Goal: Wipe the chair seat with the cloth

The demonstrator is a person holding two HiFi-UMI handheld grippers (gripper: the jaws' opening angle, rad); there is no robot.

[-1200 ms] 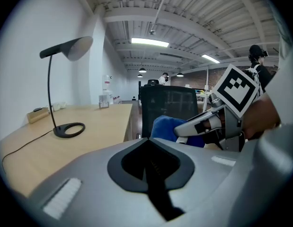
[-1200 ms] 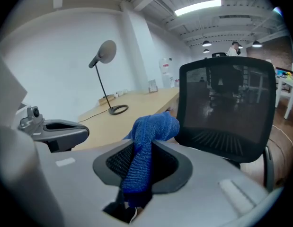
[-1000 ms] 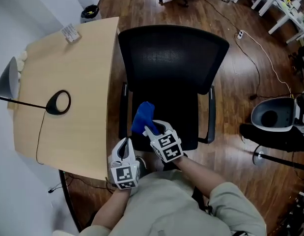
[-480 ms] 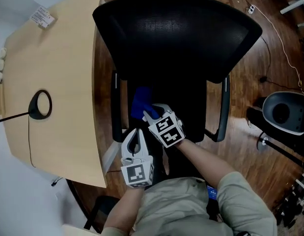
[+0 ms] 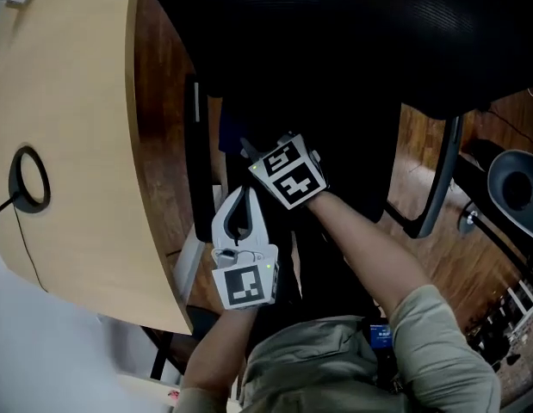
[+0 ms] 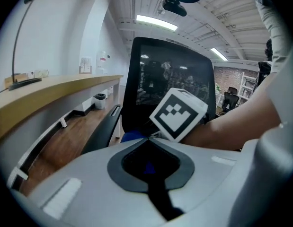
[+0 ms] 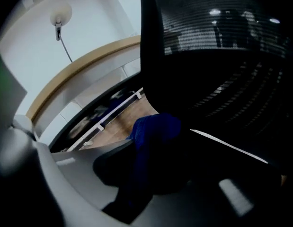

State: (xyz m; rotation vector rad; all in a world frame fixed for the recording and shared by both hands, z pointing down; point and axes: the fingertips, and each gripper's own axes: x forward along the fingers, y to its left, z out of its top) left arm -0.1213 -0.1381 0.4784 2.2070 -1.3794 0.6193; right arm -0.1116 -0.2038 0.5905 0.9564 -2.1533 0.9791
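The black chair's seat (image 5: 348,153) lies dark below its mesh backrest (image 5: 335,33). A blue cloth (image 5: 229,134) hangs over the seat's left part, near the left armrest (image 5: 197,153). My right gripper (image 5: 247,151) is shut on the blue cloth (image 7: 153,131), and its jaws have just closed a little further on it. My left gripper (image 5: 242,193) sits just behind the right one, shut with nothing in it. In the left gripper view its jaws (image 6: 148,140) meet, with the cloth (image 6: 129,136) and the right gripper's marker cube (image 6: 179,113) ahead.
A light wooden desk (image 5: 68,144) runs along the left, close to the chair's left armrest, with a lamp's ring base (image 5: 29,179) on it. The right armrest (image 5: 438,170) stands over brown wood floor. A grey bin (image 5: 517,183) is at the far right.
Both grippers have dropped towards the seat, and the head view has come much closer to the chair. The right gripper still carries the blue cloth, lower now.
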